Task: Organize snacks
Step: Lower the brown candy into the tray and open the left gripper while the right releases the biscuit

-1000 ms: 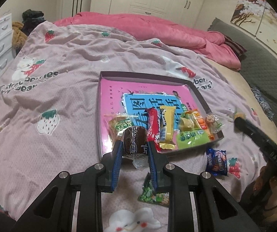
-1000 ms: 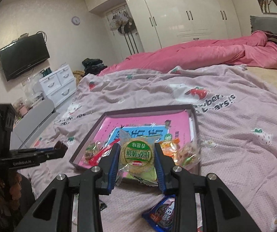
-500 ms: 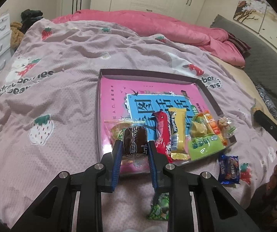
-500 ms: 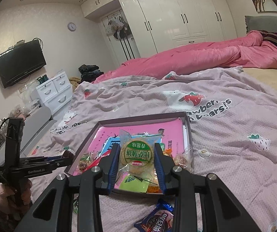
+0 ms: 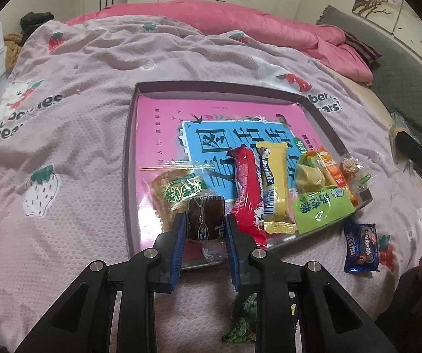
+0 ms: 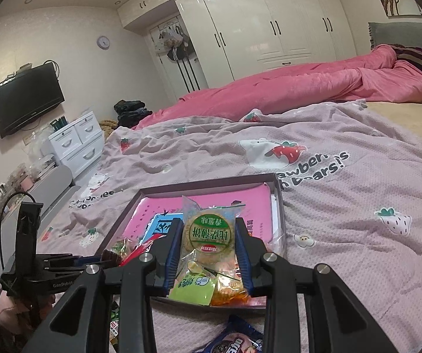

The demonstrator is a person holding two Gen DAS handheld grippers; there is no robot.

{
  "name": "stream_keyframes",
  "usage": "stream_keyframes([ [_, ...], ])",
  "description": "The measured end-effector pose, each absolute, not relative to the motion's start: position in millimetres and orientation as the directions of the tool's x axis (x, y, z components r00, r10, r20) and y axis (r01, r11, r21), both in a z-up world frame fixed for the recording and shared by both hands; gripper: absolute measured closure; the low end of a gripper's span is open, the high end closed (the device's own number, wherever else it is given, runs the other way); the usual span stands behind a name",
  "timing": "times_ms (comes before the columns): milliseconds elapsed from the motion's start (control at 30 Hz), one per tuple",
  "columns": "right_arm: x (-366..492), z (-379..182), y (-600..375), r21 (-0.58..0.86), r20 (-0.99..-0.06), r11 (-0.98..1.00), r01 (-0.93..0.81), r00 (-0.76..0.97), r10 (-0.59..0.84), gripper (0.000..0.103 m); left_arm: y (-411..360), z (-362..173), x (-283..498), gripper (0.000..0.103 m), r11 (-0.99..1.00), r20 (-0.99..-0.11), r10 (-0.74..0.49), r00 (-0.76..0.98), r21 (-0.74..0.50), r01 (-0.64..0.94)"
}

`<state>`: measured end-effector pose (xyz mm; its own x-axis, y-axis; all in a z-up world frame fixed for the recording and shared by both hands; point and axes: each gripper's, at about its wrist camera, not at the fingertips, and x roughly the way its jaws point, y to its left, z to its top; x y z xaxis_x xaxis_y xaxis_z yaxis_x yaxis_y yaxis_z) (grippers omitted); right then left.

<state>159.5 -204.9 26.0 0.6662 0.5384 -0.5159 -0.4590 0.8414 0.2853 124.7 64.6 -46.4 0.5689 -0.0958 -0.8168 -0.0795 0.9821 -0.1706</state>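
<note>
My left gripper [image 5: 205, 223] is shut on a dark brown wrapped cake [image 5: 204, 219], held over the near left part of the pink-lined tray [image 5: 157, 88]. In the tray lie a green-label cracker pack [image 5: 178, 189], a red stick [image 5: 244, 188], a yellow bar [image 5: 274, 182] and a green packet [image 5: 319, 209]. My right gripper [image 6: 208, 241] is shut on a round green-label biscuit pack [image 6: 209, 235], held above the tray's near edge [image 6: 211, 181]. The left gripper [image 6: 63, 261] shows at the left of the right wrist view.
A blue cookie packet [image 5: 361, 247] and a green candy bag [image 5: 243, 323] lie on the strawberry bedspread near the tray; the blue packet also shows in the right wrist view [image 6: 234, 341]. A pink duvet [image 6: 299, 88] is heaped behind. White drawers [image 6: 75, 141] stand left.
My left gripper has carried the brown cake forward over the tray. My right gripper has lifted and tilted up with the biscuit pack.
</note>
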Motion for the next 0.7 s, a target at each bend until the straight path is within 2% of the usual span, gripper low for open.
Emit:
stream_keyframes([
  [700,177,-4,-182,0.228,-0.603,0.855,-0.465,0.622,0.499,0.068,56,-56,132,0.076,0.983,-0.826,-0.115,0.551,-0.175,-0.056],
])
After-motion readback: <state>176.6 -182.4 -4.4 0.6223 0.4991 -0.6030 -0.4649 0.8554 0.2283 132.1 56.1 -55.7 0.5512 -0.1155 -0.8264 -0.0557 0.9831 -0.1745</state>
